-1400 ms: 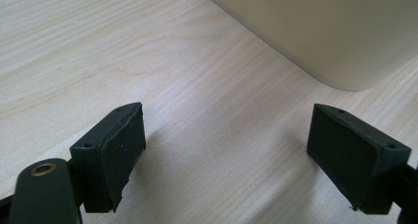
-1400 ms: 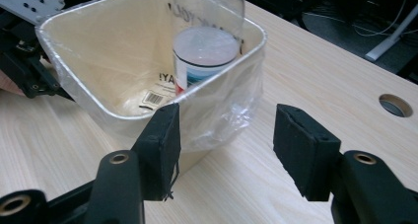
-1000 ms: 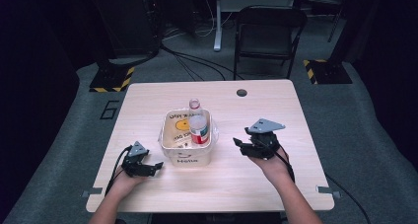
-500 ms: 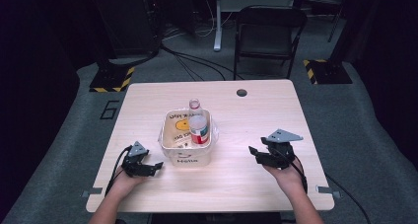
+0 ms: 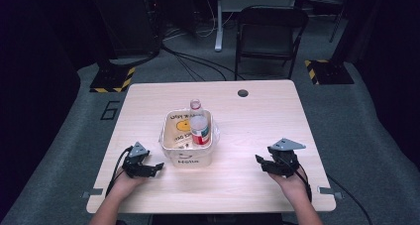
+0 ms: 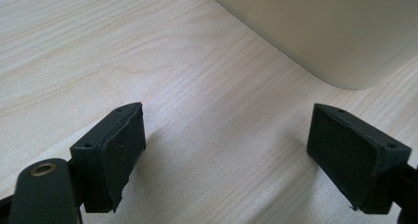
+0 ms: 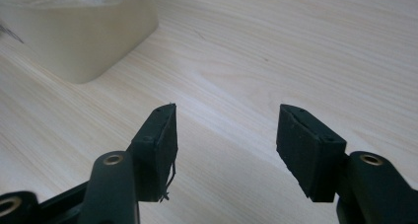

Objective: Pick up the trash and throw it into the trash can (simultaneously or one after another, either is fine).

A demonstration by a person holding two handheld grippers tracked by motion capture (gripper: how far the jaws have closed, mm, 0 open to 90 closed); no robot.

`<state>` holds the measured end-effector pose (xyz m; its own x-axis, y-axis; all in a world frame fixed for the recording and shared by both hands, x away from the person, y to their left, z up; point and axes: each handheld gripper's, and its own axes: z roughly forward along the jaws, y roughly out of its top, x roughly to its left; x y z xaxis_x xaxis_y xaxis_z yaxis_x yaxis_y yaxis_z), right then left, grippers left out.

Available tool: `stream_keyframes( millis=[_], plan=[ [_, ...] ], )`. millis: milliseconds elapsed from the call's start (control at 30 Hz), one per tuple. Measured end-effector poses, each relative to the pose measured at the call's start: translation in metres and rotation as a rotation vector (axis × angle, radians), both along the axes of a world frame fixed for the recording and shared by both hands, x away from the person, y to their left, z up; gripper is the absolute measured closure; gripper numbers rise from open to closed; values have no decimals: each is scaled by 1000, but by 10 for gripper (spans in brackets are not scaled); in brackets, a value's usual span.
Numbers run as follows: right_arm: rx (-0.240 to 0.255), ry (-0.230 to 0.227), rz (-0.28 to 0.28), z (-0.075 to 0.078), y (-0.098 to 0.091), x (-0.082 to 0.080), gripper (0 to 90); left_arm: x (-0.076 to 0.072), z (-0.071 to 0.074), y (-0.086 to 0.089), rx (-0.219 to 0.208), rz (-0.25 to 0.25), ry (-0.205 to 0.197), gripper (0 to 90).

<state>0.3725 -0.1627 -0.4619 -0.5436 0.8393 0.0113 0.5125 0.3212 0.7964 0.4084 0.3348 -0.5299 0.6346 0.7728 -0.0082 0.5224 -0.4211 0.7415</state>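
The left gripper point(image 5: 157, 166) rests low on the wooden table point(image 5: 247, 131), its jaws standing wide apart with only bare wood between them. In the left gripper view, the cream wall of the tub point(image 6: 335, 31) rises just ahead of the fingertips point(image 6: 118, 150) and to their right, near but not touching them. In the high view the tub point(image 5: 190, 158) sits between the two grippers, much closer to the left one. Inside it stand a clear bottle point(image 5: 196, 108) and a red-labelled can point(image 5: 200, 131), beside a yellow packet point(image 5: 179, 128). The right gripper point(image 5: 259, 160) sits well apart from the tub, its jaws partly spread and holding nothing. In the right gripper view the tub point(image 7: 84, 31) lies ahead of the fingertips point(image 7: 160, 145), off to their left.
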Motion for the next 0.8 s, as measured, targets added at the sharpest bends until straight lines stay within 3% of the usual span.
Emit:
stream_keyframes(
  millis=[533,700,800],
  plan=[
    [28,59,-60,-27,-19,-3,403,0,0,1,6,-3,-12,147],
    [57,83,-103,-36,-28,-1,401,1,0,1,8,-4,-13,147],
    [49,90,-121,-38,-31,-1,397,0,0,1,9,-6,-6,146]
  ],
)
